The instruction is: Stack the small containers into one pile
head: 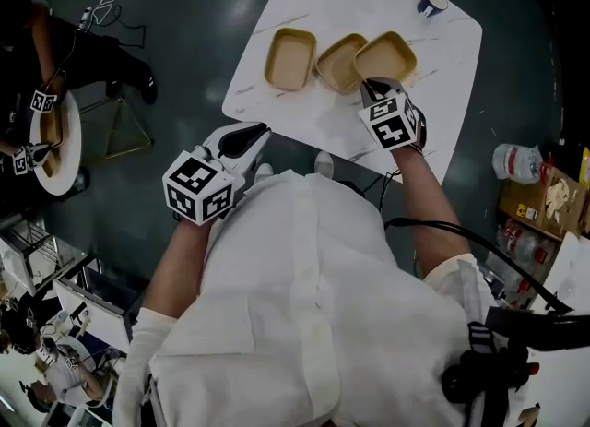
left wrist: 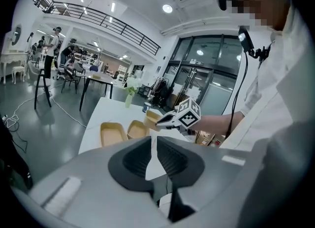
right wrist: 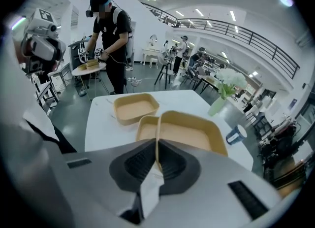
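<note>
Your right gripper point(head: 369, 86) pinches the rim of the right tan tray point(head: 387, 54). It leans over the middle tray point(head: 337, 64), ready to drop inside. Your left gripper point(head: 251, 135) waits off the white table point(head: 442, 65), jaws nearly together, holding nothing.

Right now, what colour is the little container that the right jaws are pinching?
Tan, like light cardboard. The container shows best in the right gripper view.

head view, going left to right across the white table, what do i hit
left tan container → middle tan container → right tan container, its rim gripped by the right tool → blue cup
</note>
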Tool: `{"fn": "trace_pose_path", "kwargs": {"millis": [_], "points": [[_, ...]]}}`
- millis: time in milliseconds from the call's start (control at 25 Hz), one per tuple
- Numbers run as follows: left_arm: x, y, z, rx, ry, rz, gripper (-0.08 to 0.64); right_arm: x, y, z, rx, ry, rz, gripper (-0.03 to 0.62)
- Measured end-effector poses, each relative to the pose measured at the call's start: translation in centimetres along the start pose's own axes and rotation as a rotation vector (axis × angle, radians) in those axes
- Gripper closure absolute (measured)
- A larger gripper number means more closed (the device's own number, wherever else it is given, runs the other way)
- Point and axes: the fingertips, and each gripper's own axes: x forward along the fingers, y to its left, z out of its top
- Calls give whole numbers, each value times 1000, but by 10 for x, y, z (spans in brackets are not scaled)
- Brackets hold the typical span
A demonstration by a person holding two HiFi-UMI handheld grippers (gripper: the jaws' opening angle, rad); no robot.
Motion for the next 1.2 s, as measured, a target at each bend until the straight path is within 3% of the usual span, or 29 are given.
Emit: {"fn": "trace_pose_path", "kwargs": {"millis": [520,1200], "points": [[-41,22,-19,-32,-6,57,537,45,32,36,0,15,17,577],[-54,29,-29,-41,17,78,537,83,48,16,24,85,51,577]]}}
